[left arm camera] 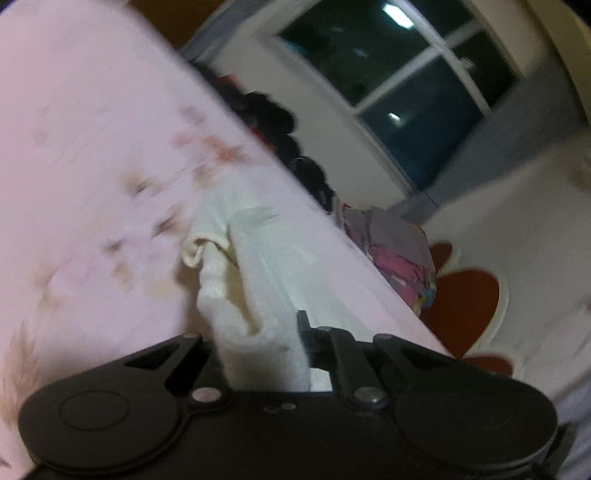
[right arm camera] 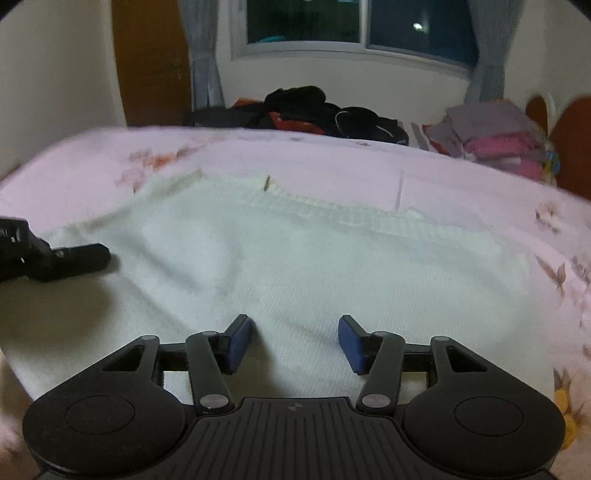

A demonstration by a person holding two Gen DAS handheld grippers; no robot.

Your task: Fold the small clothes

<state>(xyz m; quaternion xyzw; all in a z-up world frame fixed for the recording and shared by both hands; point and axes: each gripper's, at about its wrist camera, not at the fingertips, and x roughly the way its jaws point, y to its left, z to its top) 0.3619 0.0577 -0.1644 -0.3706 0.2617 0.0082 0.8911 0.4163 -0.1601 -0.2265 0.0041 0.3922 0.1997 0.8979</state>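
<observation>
1. White knit garment (right arm camera: 295, 258) lies spread on the pink floral bed sheet (right arm camera: 461, 177); I see my right hand-held gripper (right arm camera: 295, 341) over its near edge, blue pads (right arm camera: 240, 343) spread apart.
2. My left hand-held gripper (left arm camera: 273, 354) is pinching a bunched fold of the garment (left arm camera: 258, 266).
3. Farther back: dark clothes pile (right arm camera: 314, 110), folded pink-grey stack (right arm camera: 495, 136), window (right arm camera: 354, 26).
</observation>
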